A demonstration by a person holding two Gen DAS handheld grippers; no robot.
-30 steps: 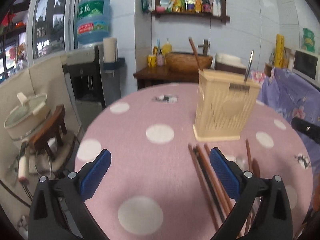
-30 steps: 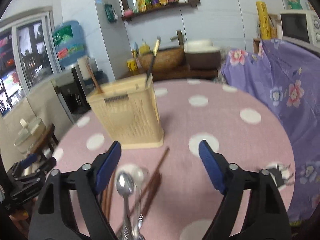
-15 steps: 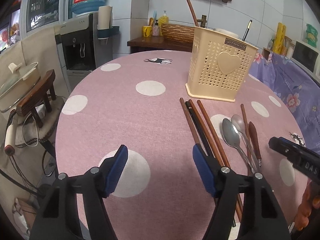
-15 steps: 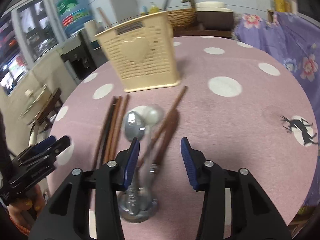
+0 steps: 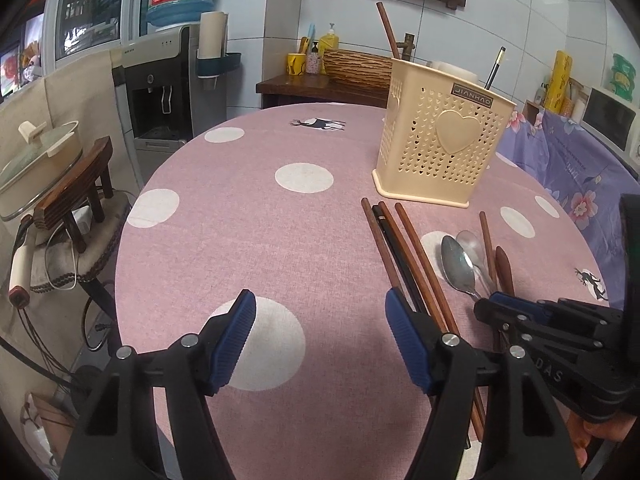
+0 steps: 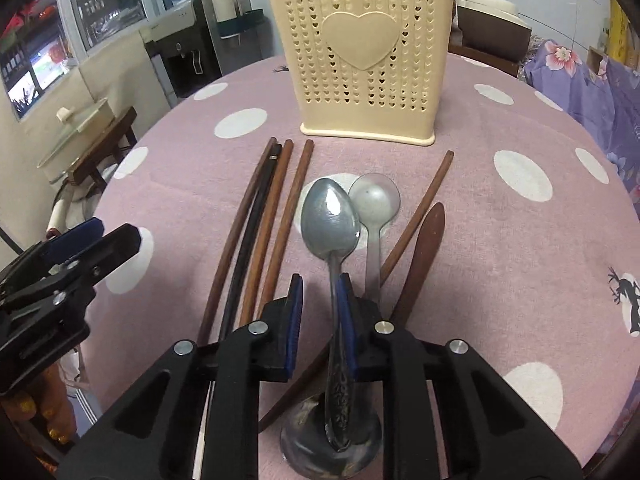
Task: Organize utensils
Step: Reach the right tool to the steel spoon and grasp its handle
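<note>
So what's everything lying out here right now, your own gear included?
Cream perforated plastic utensil holder: one, cream, far side of the table, upright; two sticks stand in it.
Brown wooden chopsticks: four, brown, flat in front of the holder.
Black chopstick: one, among the left brown ones.
Metal spoons: two, silver, side by side, bowls toward the holder.
Flat dark wooden paddle: one, right of the spoons.
Pink white-dotted tablecloth: one, covering the round table.
Grey water dispenser: one, beyond the table.
Left tool: blue pads, wide open, empty.
Right tool: narrowly open, astride one spoon's handle.
</note>
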